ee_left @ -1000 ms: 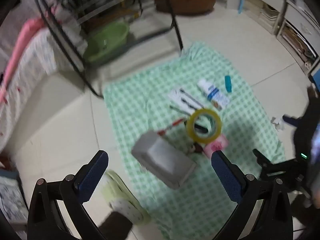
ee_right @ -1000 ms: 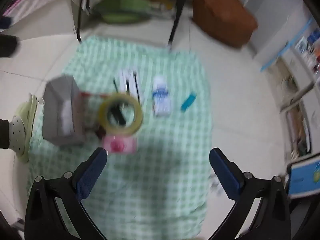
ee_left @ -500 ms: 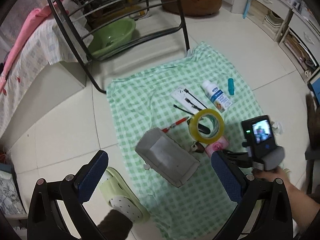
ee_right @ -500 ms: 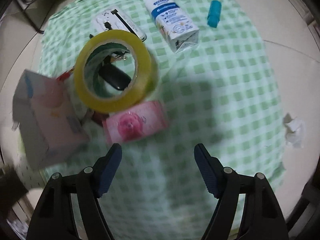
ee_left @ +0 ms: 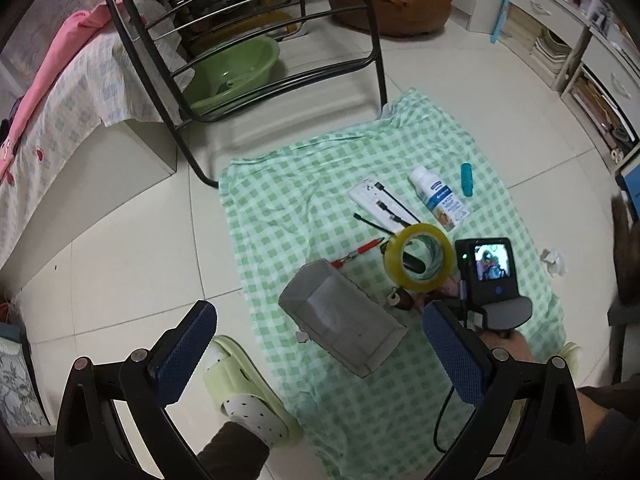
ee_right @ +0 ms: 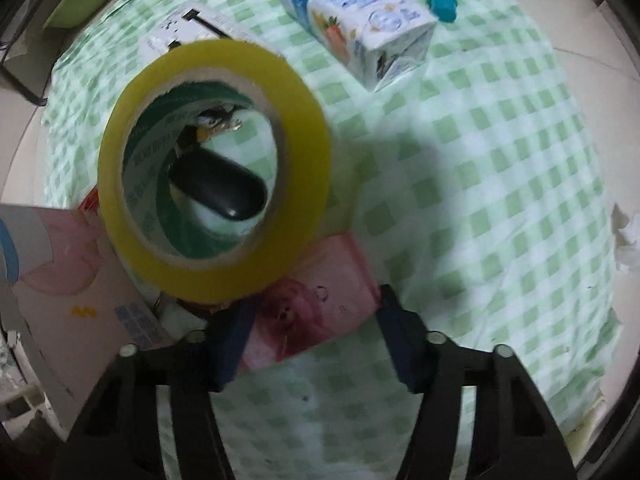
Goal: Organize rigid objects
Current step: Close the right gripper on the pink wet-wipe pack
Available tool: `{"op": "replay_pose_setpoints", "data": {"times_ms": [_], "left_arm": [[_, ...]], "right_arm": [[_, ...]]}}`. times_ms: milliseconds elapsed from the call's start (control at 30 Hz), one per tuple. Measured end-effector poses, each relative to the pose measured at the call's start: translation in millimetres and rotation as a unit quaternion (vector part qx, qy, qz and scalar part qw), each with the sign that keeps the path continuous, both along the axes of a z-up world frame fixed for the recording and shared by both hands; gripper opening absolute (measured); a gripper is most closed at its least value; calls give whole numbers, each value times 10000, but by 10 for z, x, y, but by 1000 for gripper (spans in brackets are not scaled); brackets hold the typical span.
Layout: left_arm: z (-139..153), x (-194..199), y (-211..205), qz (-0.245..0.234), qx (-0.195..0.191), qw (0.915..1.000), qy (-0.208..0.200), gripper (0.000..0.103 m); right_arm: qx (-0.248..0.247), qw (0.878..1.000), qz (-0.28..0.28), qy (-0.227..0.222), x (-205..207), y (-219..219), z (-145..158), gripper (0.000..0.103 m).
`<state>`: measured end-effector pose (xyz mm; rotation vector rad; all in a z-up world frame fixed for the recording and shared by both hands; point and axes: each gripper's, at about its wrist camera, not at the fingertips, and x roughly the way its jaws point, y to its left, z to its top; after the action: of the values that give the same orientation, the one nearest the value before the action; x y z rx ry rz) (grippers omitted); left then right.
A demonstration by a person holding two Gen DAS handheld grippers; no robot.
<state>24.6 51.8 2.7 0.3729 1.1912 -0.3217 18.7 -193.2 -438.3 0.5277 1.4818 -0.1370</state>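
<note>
A pink box (ee_right: 312, 312) lies on the green checked cloth (ee_right: 500, 208), partly under a yellow tape roll (ee_right: 212, 168) that rings a black oval object (ee_right: 220, 188). My right gripper (ee_right: 316, 324) is down at the pink box with a finger on each side; the jaws look closed on it or nearly so. It shows in the left wrist view (ee_left: 486, 280) beside the tape roll (ee_left: 418, 258). My left gripper (ee_left: 320, 348) is open and empty, high above a grey open box (ee_left: 344, 324).
A white carton (ee_left: 438, 198), a teal tube (ee_left: 466, 179), a white pack with black cables (ee_left: 380, 204) and a red pen (ee_left: 360, 252) lie on the cloth. A black metal rack (ee_left: 240, 40), a green basin (ee_left: 232, 72), a bed and my slippered foot (ee_left: 248, 396) are nearby.
My right gripper has come down low to the pink box and its fingers have narrowed around it. My left gripper has stayed high and open.
</note>
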Motion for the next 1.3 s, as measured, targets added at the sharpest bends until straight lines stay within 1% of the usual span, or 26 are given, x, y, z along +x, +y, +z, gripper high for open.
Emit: {"op": "replay_pose_setpoints", "data": {"times_ms": [67, 167, 200, 233, 267, 400, 500, 533, 567, 600, 633, 667, 700, 733, 767, 800, 833, 867, 900, 933, 1067, 1100, 1167, 1233, 1267, 1300], "left_arm": [[10, 29, -1, 53, -26, 10000, 9, 103], [37, 32, -14, 57, -28, 10000, -62, 103], [39, 19, -16, 45, -18, 9999, -91, 103], [42, 0, -25, 31, -11, 9999, -116, 103], [44, -25, -30, 5, -9, 9999, -144, 103], [33, -80, -18, -54, -2, 9999, -152, 103], [59, -85, 19, -20, -94, 9999, -89, 103], [70, -79, 37, -3, -133, 9999, -70, 103], [81, -80, 56, 11, -165, 9998, -62, 103], [91, -79, 71, 23, -177, 9998, -64, 103], [96, -82, 87, 30, -183, 9998, -67, 103], [95, -85, 96, 38, -185, 9998, -62, 103], [90, -86, 98, 43, -180, 9998, -52, 103], [78, -82, 109, 48, -170, 9998, -29, 103], [66, -76, 106, 52, -155, 9999, -6, 103], [57, -68, 105, 60, -145, 9999, 18, 103], [47, -60, 104, 67, -136, 9999, 40, 103], [37, -45, 101, 76, -126, 9999, 67, 103], [27, -34, 102, 79, -115, 9999, 80, 103], [16, -19, 96, 82, -94, 9999, 92, 103], [-31, 36, 66, 108, -23, 9998, 135, 103], [-49, 43, 60, 114, -11, 9998, 155, 103], [-73, 53, 38, 108, 6, 9998, 179, 103], [-92, 61, 5, 66, 32, 9998, 193, 103], [-99, 60, -2, 48, 36, 9998, 194, 103], [-105, 58, -12, 34, 41, 9998, 199, 103]], "right_arm": [[86, 9999, -44, 28, 107, -66, 82, 40], [241, 9997, -62, -32, 94, -171, 188, 27], [265, 9996, -24, -61, 64, -226, 219, 19], [155, 9998, 13, -85, 53, -268, 282, 10], [66, 9999, 45, -90, -14, -329, 330, 6], [42, 9993, 205, -295, -119, -395, 570, 6], [135, 9988, 331, -347, -274, -469, 669, 6], [161, 9984, 430, -345, -367, -463, 631, 6], [91, 9973, 650, -338, -478, -400, 623, 6], [-161, 9936, 1066, -332, -483, -342, 647, 6], [-392, 9897, 1342, -307, -506, -269, 608, 6], [-680, 9832, 1676, -248, -501, -202, 588, 6], [-829, 9790, 1856, -143, -499, -173, 553, 8], [-826, 9805, 1784, -26, -492, -192, 501, 10], [-808, 9835, 1619, 34, -471, -202, 465, 17], [-709, 9896, 1248, 128, -472, -276, 415, 28], [-487, 9946, 895, 173, -480, -354, 368, 35], [-178, 9984, 492, 216, -479, -422, 294, 51], [-71, 9992, 312, 253, -470, -453, 245, 66], [-17, 9994, 103, 322, -459, -478, 187, 69], [124, 9971, -430, 623, -317, -397, -90, 70], [46, 9966, -459, 681, -240, -351, -140, 70], [-212, 9961, -441, 734, -242, -269, -189, 69], [-386, 9964, -174, 729, -233, -166, -182, 54], [-442, 9968, 71, 661, -235, -61, -161, 47], [-538, 9961, 369, 586, -261, 16, -109, 36]]}}
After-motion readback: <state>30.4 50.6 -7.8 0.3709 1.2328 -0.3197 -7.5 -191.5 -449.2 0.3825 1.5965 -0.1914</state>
